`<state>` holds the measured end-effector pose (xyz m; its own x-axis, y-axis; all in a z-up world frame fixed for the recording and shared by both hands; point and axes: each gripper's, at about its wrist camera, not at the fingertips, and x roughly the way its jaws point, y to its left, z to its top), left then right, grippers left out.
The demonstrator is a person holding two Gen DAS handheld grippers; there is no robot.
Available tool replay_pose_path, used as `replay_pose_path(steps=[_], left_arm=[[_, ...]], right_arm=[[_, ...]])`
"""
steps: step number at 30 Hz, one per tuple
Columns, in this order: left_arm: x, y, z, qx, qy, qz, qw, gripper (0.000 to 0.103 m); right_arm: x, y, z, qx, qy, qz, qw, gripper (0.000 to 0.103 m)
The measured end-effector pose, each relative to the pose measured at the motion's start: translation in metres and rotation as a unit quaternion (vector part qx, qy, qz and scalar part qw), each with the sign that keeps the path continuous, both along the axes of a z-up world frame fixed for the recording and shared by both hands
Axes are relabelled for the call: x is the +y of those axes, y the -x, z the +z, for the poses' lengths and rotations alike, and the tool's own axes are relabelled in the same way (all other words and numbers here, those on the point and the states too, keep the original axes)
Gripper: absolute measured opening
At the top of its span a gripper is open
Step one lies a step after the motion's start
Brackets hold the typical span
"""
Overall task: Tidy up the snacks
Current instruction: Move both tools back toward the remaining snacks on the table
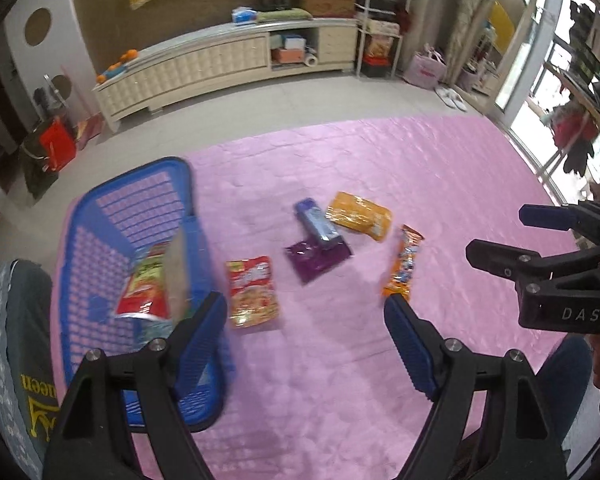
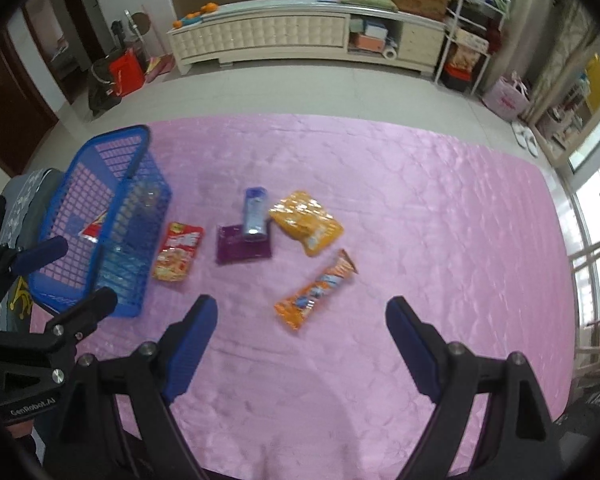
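Left gripper (image 1: 305, 312) jaws spread wide, nothing between. Right gripper (image 2: 302, 318) jaws likewise released, empty. Both hover over pink cloth (image 2: 420, 200).

Blue basket (image 2: 100, 208) at 9 o'clock on cloth; red snack bag (image 1: 146, 288) inside. Just beside basket at its 3 o'clock: red-yellow packet (image 2: 178, 252). Further toward 3: purple packet (image 2: 240, 248) with blue packet (image 2: 254, 214) lying on it, then orange bag (image 2: 306, 222). Orange wrapper bar (image 2: 316, 290) nearest right jaws, at 12 o'clock.
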<state>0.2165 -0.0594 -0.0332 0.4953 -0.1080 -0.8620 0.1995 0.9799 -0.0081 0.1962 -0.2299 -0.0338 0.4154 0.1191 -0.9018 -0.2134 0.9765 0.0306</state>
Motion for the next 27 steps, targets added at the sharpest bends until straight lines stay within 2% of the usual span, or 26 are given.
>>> replay_pose_path(steps=[16,22,27], left_arm=[[-0.094,-0.046,-0.075,0.072,-0.035,-0.069,0.9944,0.079],[-0.108,-0.071,-0.103,0.093,-0.048,-0.081,0.9912,0.079],[-0.116,-0.091,-0.125,0.108,-0.049,-0.081,0.9896,0.079]], right_arm=[[-0.081,-0.027,-0.066,0.053,-0.009,-0.027,0.998,0.089],[-0.099,-0.039,-0.090,0.073,-0.027,-0.039,0.996,0.089],[-0.111,-0.046,-0.102,0.071,-0.034,-0.041,0.996,0.089]])
